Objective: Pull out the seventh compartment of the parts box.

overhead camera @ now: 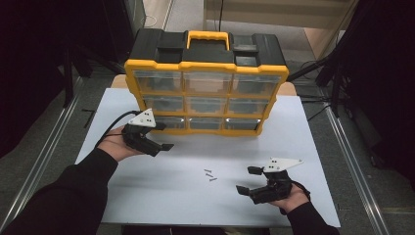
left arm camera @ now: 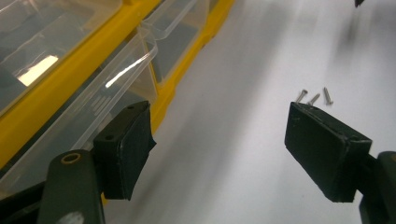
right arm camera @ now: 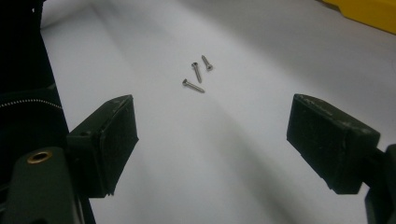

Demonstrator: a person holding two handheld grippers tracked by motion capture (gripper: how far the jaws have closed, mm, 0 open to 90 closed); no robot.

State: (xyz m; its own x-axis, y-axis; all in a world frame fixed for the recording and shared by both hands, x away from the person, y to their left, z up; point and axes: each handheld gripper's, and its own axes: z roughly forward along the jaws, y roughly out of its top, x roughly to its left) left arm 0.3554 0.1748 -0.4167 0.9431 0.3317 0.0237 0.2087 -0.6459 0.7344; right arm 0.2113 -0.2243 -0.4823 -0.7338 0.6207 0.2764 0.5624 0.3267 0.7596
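Organizer [overhead camera: 205, 63]: black top and body, with a yellow frame and a yellow handle [overhead camera: 208, 36].
Drawers [overhead camera: 208, 105]: clear plastic, showing dark interiors with pale glints of light.
Screws [overhead camera: 210, 175]: silvery grey metal, three of them.
Surface [overhead camera: 195, 196]: plain white, unpatterned, with soft grey shading.
Left hand-held gripper [overhead camera: 164, 137]: black body and black pads, topped by a pale grey three-cornered plate; a brass-coloured ring showed on one arm in the left gripper view.
Right hand-held gripper [overhead camera: 247, 180]: black, with a pale grey plate carrying small dark dots.
Sleeves [overhead camera: 73, 196]: black.
Floor [overhead camera: 39, 142]: dull grey, with lighter metal rails.
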